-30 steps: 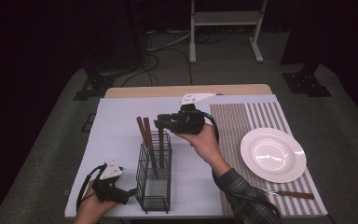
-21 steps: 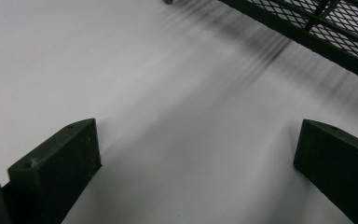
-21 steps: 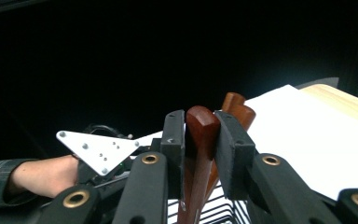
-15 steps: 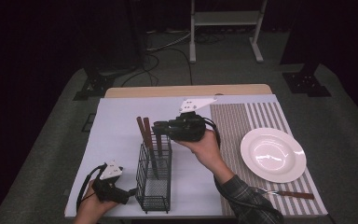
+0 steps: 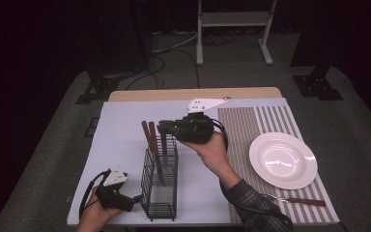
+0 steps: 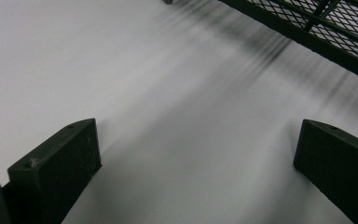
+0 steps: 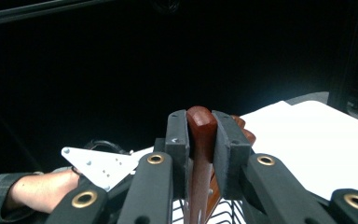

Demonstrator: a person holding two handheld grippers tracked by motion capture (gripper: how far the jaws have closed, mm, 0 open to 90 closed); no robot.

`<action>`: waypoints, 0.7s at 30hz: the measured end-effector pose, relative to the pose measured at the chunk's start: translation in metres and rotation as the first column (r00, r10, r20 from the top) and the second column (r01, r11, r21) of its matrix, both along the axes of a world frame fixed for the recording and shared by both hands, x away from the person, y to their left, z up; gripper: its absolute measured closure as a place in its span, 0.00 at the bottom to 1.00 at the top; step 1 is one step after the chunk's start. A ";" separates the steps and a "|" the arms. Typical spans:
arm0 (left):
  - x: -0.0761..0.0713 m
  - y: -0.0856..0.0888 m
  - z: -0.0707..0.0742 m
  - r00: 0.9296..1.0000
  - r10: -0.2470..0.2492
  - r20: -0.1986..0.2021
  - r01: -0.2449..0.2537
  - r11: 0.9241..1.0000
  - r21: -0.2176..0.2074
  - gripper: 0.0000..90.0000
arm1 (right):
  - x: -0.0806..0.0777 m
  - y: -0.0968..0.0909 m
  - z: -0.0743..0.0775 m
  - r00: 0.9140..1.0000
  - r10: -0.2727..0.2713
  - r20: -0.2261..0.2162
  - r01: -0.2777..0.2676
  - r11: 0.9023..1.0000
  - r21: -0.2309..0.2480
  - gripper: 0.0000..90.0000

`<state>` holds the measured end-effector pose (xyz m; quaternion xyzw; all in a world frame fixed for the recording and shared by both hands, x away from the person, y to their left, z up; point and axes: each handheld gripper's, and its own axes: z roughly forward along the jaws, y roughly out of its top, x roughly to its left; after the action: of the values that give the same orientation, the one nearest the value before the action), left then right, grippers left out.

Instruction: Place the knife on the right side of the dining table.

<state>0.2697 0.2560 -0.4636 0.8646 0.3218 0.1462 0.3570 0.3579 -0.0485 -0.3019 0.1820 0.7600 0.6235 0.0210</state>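
A black wire cutlery basket [image 5: 159, 191] stands on the white mat [image 5: 121, 140]. Several brown wooden-handled utensils [image 5: 148, 134] stand upright in it. My right gripper [image 5: 163, 129] reaches in level from the right above the basket. In the right gripper view my right gripper [image 7: 200, 126] is shut on the top of one wooden handle [image 7: 199, 172], with other handles [image 7: 245, 134] just behind. My left gripper [image 5: 135, 198] rests on the mat left of the basket. Its jaws stand open on bare mat [image 6: 196, 154], with the basket's mesh [image 6: 317, 28] ahead.
A white plate [image 5: 282, 159] lies on the striped placemat [image 5: 270, 121] at the right. A wooden-handled knife [image 5: 302, 200] lies near that mat's front edge. Dark floor, cables and a white stand surround the table.
My right gripper has shifted a little nearer over the basket, staying at the handle tops. The left gripper has stayed where it was.
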 end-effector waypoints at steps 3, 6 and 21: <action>0.000 0.000 0.000 1.000 0.000 -0.001 0.000 1.000 -0.001 0.00 | -0.001 -0.001 0.007 1.000 -0.007 0.017 0.007 1.000 0.003 0.86; 0.000 0.000 0.000 1.000 0.000 -0.001 0.000 1.000 -0.001 0.00 | -0.002 -0.003 0.012 1.000 -0.011 0.027 0.010 1.000 0.008 0.86; 0.000 0.000 0.000 1.000 0.000 -0.001 0.000 1.000 -0.001 0.00 | -0.010 -0.020 0.056 0.994 -0.051 0.092 0.046 0.997 0.063 0.86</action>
<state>0.2697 0.2559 -0.4637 0.8645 0.3220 0.1459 0.3573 0.3480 -0.0690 -0.2458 0.1716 0.7344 0.6534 0.0662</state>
